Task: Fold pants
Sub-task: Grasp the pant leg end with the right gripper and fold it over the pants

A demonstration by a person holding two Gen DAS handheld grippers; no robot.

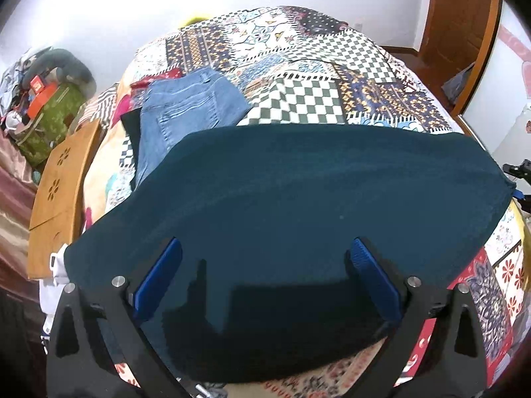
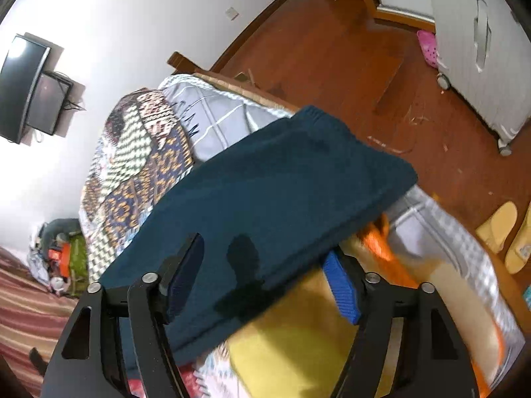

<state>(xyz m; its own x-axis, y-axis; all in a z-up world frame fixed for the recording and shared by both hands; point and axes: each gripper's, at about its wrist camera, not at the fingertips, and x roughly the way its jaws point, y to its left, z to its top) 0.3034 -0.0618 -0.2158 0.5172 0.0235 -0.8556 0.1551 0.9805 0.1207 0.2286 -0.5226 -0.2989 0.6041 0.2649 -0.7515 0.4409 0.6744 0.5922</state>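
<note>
Dark teal pants point(image 1: 298, 205) lie spread flat across the near part of the patchwork bed cover point(image 1: 298, 66). My left gripper point(image 1: 265, 248) is open above their near edge, blue pads apart, holding nothing. In the right wrist view the same teal pants point(image 2: 265, 199) reach to the bed's side edge. My right gripper point(image 2: 265, 252) is open over them, its left pad above the cloth and its right pad past the cloth edge.
Folded blue jeans point(image 1: 189, 112) lie on the bed at the far left, on a dark garment. A wooden board point(image 1: 59, 195) and a bag pile point(image 1: 46, 106) stand left of the bed. Wooden floor point(image 2: 381, 66), yellow slippers point(image 2: 497, 229) and a white cabinet point(image 2: 474, 49) are on the right.
</note>
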